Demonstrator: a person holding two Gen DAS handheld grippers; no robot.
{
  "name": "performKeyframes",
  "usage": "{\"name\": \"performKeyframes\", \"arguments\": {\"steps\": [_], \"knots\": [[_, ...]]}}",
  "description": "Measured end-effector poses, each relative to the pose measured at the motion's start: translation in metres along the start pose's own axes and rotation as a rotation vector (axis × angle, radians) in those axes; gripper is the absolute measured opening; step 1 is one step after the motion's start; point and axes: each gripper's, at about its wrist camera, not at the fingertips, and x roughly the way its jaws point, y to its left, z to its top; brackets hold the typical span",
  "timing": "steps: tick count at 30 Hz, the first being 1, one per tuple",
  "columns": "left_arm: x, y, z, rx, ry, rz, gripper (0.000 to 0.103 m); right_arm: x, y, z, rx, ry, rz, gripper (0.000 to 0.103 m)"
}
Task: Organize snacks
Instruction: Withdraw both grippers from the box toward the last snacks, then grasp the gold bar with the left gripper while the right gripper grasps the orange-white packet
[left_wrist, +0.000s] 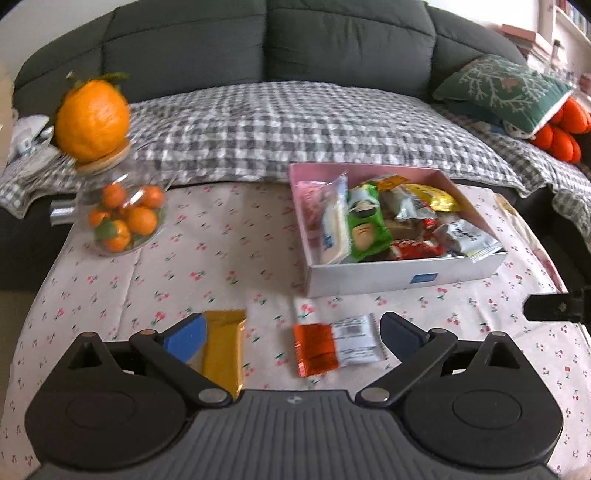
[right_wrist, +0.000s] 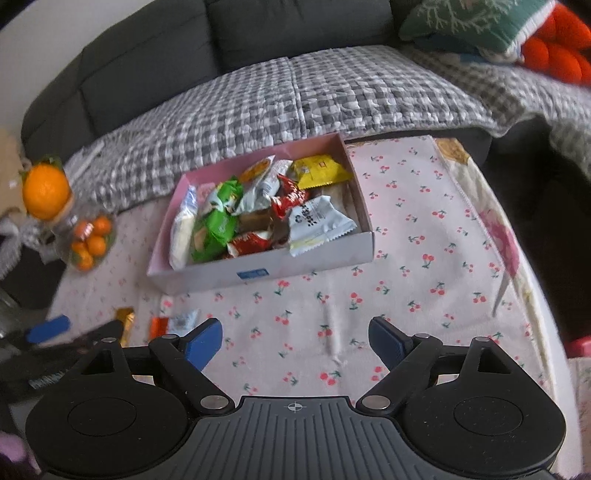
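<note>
A shallow box (left_wrist: 369, 281) with a pink inside holds several snack packets on the cherry-print tablecloth; it also shows in the right wrist view (right_wrist: 221, 271). My left gripper (left_wrist: 291, 334) is open and empty, low over the cloth. An orange and white packet (left_wrist: 334, 347) lies between its fingers. A gold bar (left_wrist: 224, 350) lies by the left finger. Both show small in the right wrist view, the packet (right_wrist: 171, 323) and the bar (right_wrist: 125, 321). My right gripper (right_wrist: 295, 341) is open and empty above bare cloth, in front of the box.
A glass jar of small oranges (left_wrist: 123, 218) with a large orange (left_wrist: 92, 118) on its lid stands at the table's back left. A dark sofa with a checked cover (left_wrist: 295, 125) lies behind the table. The table edge (right_wrist: 517, 240) drops off on the right.
</note>
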Motion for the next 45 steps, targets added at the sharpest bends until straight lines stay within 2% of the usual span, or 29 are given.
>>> {"name": "performKeyframes", "arguments": {"steps": [5, 9, 16, 22, 30, 34, 39, 45], "knots": [[0.004, 0.023, -0.011, -0.047, -0.022, 0.022, 0.101, 0.008, -0.002, -0.009, -0.041, 0.023, -0.029, 0.089], [0.011, 0.038, -0.022, -0.036, -0.030, 0.063, 0.101, 0.016, 0.003, -0.019, -0.097, 0.039, -0.066, 0.089], [0.029, 0.054, -0.043, -0.032, 0.026, 0.059, 0.099, 0.032, 0.020, -0.036, -0.231, 0.073, -0.073, 0.089], [0.043, 0.054, -0.052, -0.024, 0.075, 0.033, 0.082, 0.046, 0.037, -0.047, -0.352, 0.095, -0.059, 0.089], [0.048, 0.050, -0.048, -0.002, 0.050, 0.008, 0.064, 0.067, 0.062, -0.060, -0.495, 0.113, 0.026, 0.090], [0.051, 0.052, -0.046, 0.003, 0.038, 0.006, 0.053, 0.076, 0.072, -0.055, -0.501, 0.097, 0.042, 0.093], [0.052, 0.053, -0.043, 0.006, 0.040, 0.009, 0.034, 0.090, 0.082, -0.047, -0.480, 0.071, 0.056, 0.097], [0.053, 0.056, -0.040, -0.007, 0.059, 0.012, 0.031, 0.107, 0.100, -0.036, -0.472, 0.038, 0.042, 0.098]]}}
